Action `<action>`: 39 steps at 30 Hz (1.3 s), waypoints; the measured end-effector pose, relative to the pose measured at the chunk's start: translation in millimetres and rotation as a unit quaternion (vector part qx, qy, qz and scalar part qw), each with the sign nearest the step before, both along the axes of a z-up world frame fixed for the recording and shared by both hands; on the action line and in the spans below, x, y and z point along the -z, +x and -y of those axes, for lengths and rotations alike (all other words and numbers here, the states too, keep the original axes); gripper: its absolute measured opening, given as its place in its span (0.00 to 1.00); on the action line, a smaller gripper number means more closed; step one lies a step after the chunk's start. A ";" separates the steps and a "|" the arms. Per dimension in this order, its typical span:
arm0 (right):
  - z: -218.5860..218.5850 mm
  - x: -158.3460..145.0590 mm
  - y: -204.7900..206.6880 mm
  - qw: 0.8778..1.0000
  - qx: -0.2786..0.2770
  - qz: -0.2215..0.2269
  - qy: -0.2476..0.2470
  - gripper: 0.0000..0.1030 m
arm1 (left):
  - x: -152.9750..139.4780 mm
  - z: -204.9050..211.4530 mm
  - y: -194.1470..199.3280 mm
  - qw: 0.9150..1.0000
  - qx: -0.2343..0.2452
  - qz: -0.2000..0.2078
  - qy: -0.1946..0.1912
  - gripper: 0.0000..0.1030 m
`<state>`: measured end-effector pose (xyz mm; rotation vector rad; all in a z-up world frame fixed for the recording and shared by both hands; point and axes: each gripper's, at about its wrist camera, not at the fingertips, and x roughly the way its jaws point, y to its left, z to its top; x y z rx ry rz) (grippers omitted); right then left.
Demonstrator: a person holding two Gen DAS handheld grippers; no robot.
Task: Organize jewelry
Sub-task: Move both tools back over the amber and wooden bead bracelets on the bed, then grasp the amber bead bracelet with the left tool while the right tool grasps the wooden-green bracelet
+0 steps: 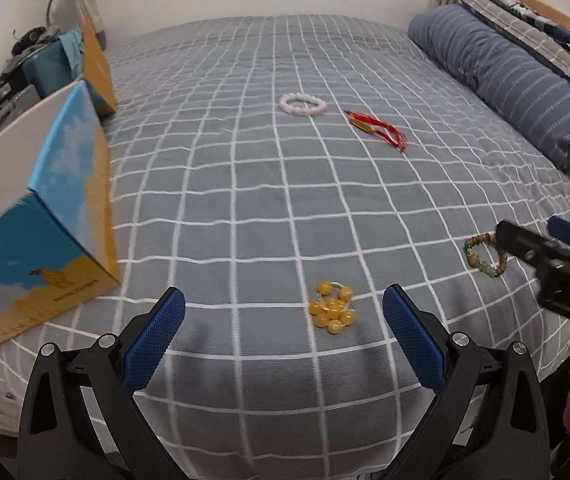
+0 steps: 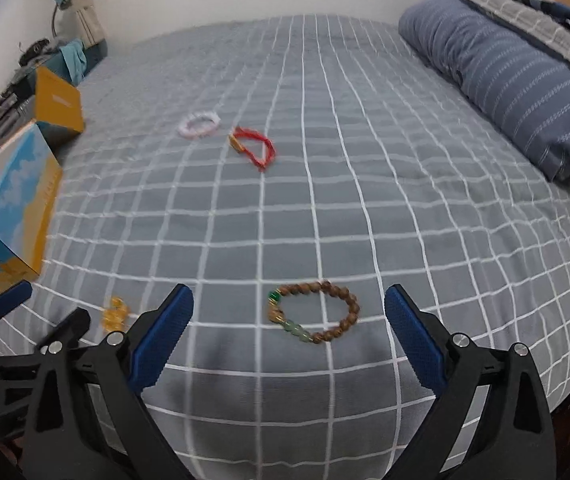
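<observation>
Jewelry lies on a grey checked bedspread (image 1: 245, 168). A yellow bead bracelet (image 1: 332, 311) lies bunched just ahead of my open left gripper (image 1: 284, 304), between its blue pads. A brown wooden bead bracelet with green stones (image 2: 316, 312) lies just ahead of my open right gripper (image 2: 289, 304); it also shows in the left wrist view (image 1: 485, 256). Farther off lie a white bead bracelet (image 1: 303, 104) (image 2: 199, 124) and a red cord bracelet (image 1: 379, 128) (image 2: 255, 147). An open blue and yellow box (image 1: 61, 216) (image 2: 17, 204) stands at the left. Both grippers are empty.
A blue striped pillow (image 1: 513, 76) (image 2: 513, 80) and folded bedding lie along the right. The box's yellow lid flap (image 1: 99, 68) stands up at the far left. A cluttered desk (image 1: 1, 88) is beyond the box. The bed's near edge is just under the grippers.
</observation>
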<state>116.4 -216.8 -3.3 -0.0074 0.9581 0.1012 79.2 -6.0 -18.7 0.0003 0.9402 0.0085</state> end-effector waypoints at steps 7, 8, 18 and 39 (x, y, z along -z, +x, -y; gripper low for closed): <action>7.5 22.4 8.9 1.000 0.000 -0.024 0.008 0.90 | 23.0 8.6 14.4 1.000 -0.009 -0.016 -0.007 0.94; 7.5 23.8 10.7 1.000 -0.001 -0.026 0.009 0.90 | 25.7 9.3 17.2 1.000 -0.012 -0.019 -0.009 0.94; 9.0 44.7 27.2 0.999 0.003 -0.054 0.004 0.80 | 38.4 14.6 28.0 0.999 -0.020 -0.031 -0.002 0.94; 6.1 50.3 28.5 0.997 -0.004 -0.074 0.011 0.08 | 30.4 11.7 22.4 0.999 -0.004 -0.035 -0.002 0.09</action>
